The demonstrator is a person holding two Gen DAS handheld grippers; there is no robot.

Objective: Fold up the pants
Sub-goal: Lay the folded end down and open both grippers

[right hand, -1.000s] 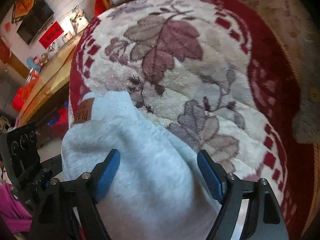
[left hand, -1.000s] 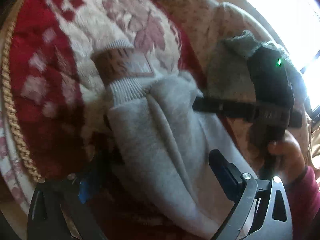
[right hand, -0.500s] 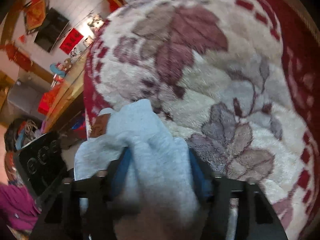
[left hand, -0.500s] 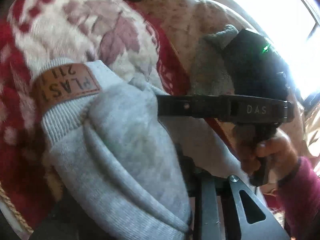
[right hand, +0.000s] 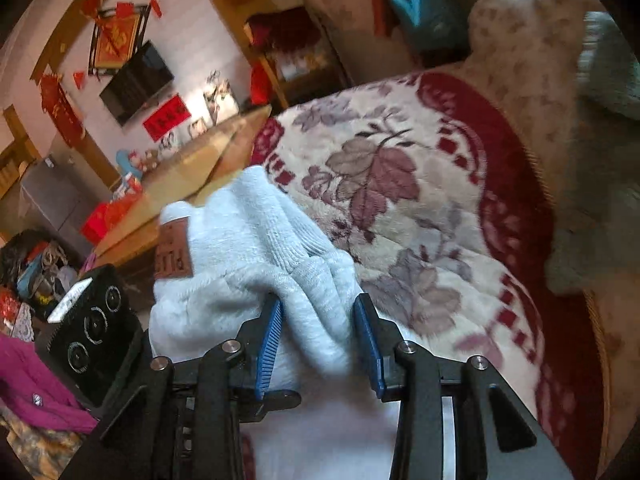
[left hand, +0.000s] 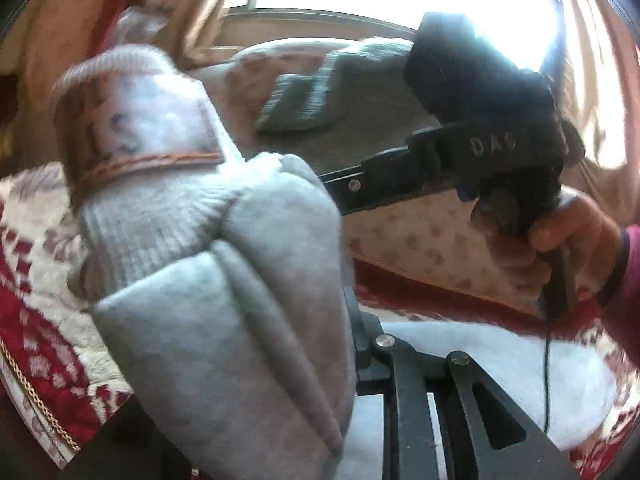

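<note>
The light grey fleece pants [left hand: 240, 292] are bunched and lifted off the bed. Their ribbed waistband with a brown leather patch [left hand: 136, 132] points up in the left wrist view. My left gripper [left hand: 344, 344] is shut on the pants; the fabric hides its left finger. My right gripper [right hand: 318, 336] is shut on the pants [right hand: 280, 264], blue pads [right hand: 270, 336] pressing a thick fold just below the waistband. The patch [right hand: 174, 252] shows at the left there. The right gripper's body [left hand: 488, 136] and the hand holding it appear in the left wrist view.
A red and cream floral blanket [right hand: 420, 184] covers the bed under the pants. A grey-green folded cloth [left hand: 320, 92] lies on the cushions by the bright window. A wooden table [right hand: 200, 168] and cluttered room lie beyond the bed's far edge.
Both grippers closed on the pants near the waistband and lifted them up off the blanket. The views tilted upward toward the window and the room.
</note>
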